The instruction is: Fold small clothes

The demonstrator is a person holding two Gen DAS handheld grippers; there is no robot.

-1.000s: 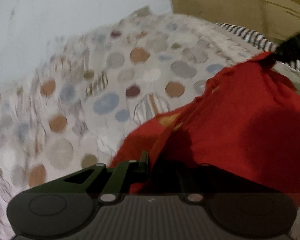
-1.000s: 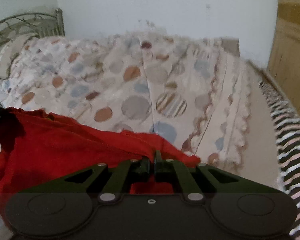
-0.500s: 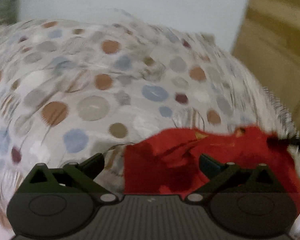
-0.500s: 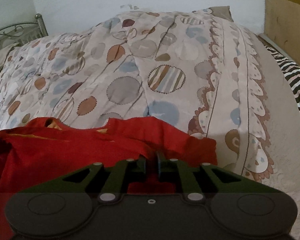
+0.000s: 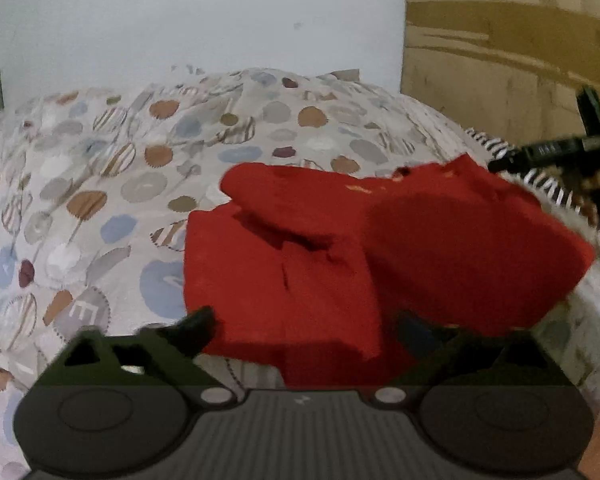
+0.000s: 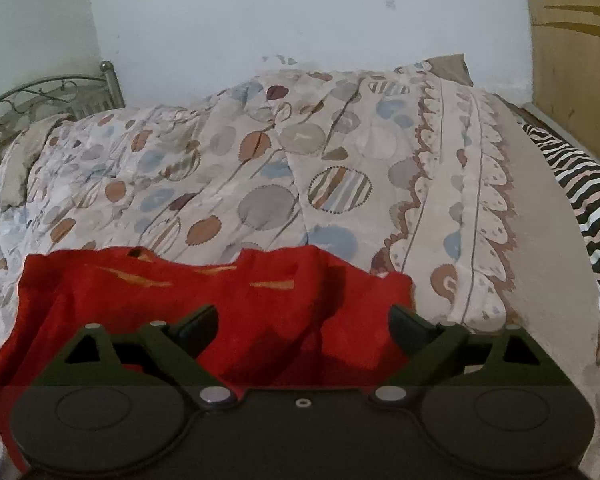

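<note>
Red garment (image 5: 300, 272), one, on one quilt (image 5: 100, 184)

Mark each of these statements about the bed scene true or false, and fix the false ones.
1. The red garment lies on a quilt printed with round patches. True.
2. The right gripper is clamped shut on the garment. False: its jaws stand apart and are opening, with red cloth lying between them but not pinched.
3. A zebra-striped cloth lies along the right edge of the bed in the right wrist view. True.
4. The garment is blue. False: it is red with a few small yellow-orange marks.
5. The left gripper holds a corner of the garment lifted off the bed. False: its jaws are apart, now closing, and the garment rests on the quilt.
</note>
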